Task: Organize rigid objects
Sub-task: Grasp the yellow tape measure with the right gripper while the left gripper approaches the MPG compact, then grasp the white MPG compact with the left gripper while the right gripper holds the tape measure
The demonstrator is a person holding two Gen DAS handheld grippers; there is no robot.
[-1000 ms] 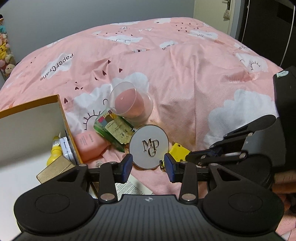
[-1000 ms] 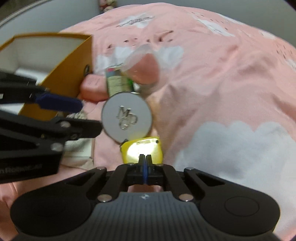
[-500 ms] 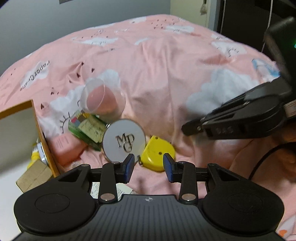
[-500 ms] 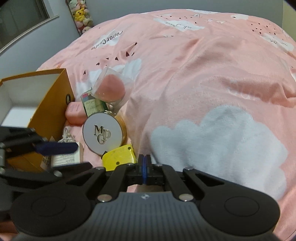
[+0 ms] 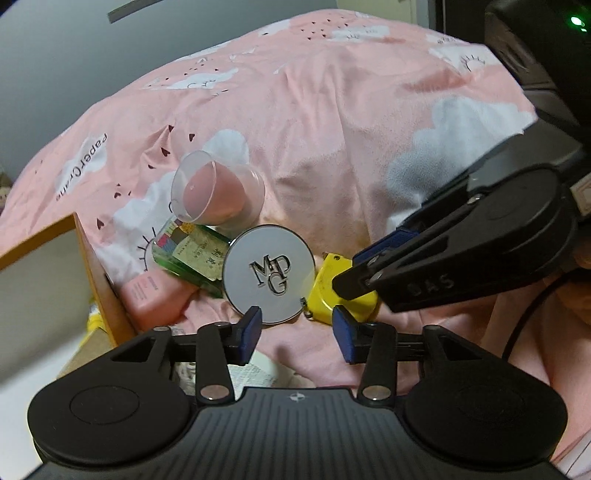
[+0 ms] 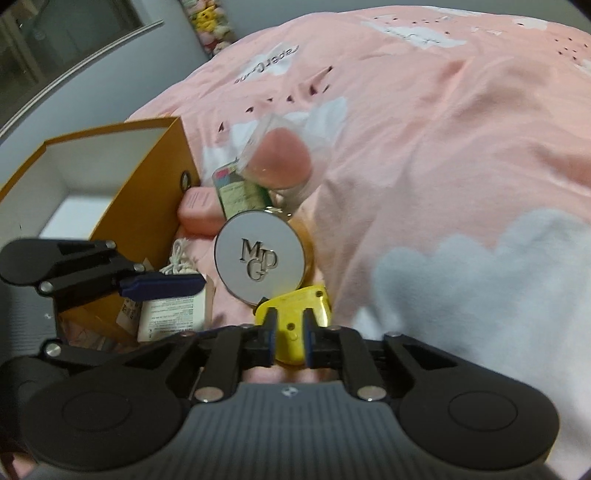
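A round white compact [image 5: 269,273] marked MPG lies on the pink duvet, just ahead of my left gripper [image 5: 297,328]. That gripper's jaws are opening and nothing is between them. To the compact's right, partly tucked under its edge, is a yellow tape measure [image 6: 291,310]. My right gripper [image 6: 290,325] hovers over it; its jaws are opening with a narrow gap, and the pads do not press on the wider case. Behind the compact lie a clear cup with a pink sponge [image 5: 218,195], a green packet [image 5: 192,254] and a pink box [image 5: 151,295].
An orange box [image 6: 147,206] with a white inside stands open at the left. A white printed carton [image 6: 170,314] and a white cord [image 6: 181,258] lie by its corner. Plush toys [image 6: 214,22] sit far back. Dark furniture [image 5: 535,55] borders the bed.
The right jaws were shut and now stand slightly apart over the tape measure. The left jaws have widened, and the left gripper has rolled and come closer to the compact.
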